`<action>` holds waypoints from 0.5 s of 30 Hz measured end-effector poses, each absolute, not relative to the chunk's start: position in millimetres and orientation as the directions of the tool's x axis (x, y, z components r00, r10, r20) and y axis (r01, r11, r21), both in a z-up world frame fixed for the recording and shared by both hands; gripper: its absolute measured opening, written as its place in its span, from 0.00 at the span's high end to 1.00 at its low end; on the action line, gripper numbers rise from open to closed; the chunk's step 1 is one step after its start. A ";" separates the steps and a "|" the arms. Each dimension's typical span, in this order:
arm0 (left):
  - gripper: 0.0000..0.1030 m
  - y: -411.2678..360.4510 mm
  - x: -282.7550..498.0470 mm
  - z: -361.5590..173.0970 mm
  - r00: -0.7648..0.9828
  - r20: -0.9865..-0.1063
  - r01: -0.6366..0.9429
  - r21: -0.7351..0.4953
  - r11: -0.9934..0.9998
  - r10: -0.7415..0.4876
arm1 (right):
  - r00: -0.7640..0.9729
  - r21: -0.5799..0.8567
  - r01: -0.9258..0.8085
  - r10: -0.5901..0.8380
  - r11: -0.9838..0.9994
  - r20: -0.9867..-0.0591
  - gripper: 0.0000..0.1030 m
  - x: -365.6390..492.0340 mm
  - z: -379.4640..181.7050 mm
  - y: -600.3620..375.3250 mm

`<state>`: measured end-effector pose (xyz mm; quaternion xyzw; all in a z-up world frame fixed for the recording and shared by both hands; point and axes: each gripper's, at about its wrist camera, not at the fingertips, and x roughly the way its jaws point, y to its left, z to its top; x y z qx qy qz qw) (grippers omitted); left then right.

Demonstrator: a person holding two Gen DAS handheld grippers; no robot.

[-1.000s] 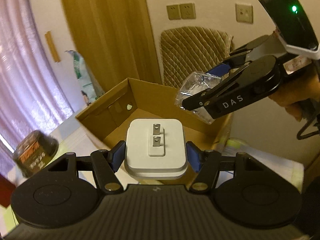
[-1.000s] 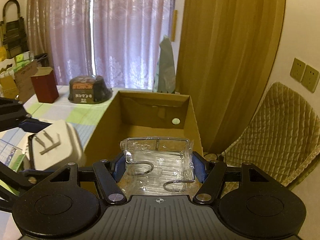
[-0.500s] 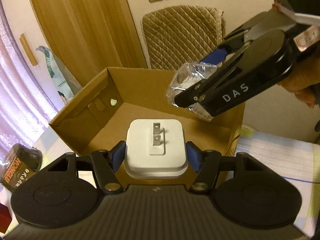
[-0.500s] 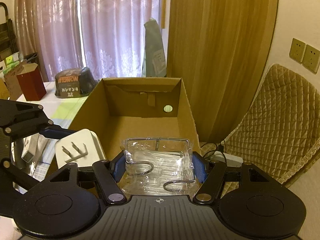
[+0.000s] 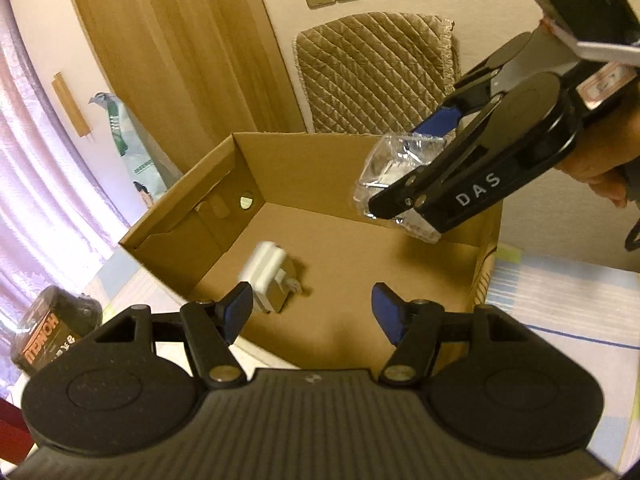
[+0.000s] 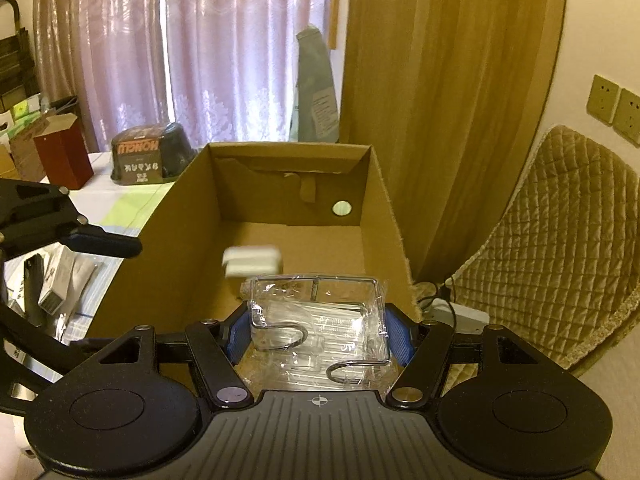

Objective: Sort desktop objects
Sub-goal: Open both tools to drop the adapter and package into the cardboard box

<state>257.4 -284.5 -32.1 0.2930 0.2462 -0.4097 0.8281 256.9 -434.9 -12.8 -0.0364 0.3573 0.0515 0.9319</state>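
Observation:
A white plug adapter (image 5: 269, 276) (image 6: 251, 261) is blurred inside the open cardboard box (image 5: 304, 160) (image 6: 382, 216), near the box floor on its left side. My left gripper (image 5: 312, 312) hangs open above the box's near edge with nothing between its fingers. My right gripper (image 6: 318, 334) (image 5: 404, 196) is shut on a clear plastic pack of metal hooks (image 6: 318, 336) (image 5: 394, 168), held above the box's right side. A hand (image 5: 600, 160) holds the right gripper.
A dark bowl-shaped container (image 5: 48, 332) (image 6: 150, 158) stands on the table left of the box. A red box (image 6: 64, 154) and small packets (image 6: 60, 280) lie further left. A quilted chair (image 6: 560, 240) (image 5: 376, 76) stands behind the box, with a curtain (image 6: 440, 80) beside it.
My left gripper has opened and let go of the white plug adapter, which has dropped into the box. The right gripper still holds the hook pack over the box.

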 end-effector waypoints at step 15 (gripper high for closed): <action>0.36 -270.0 254.3 -28.6 0.549 -0.642 0.817 0.278 0.505 -0.535 | 0.698 -0.003 -0.126 0.087 0.992 -0.711 0.36 276.1 -33.3 -422.6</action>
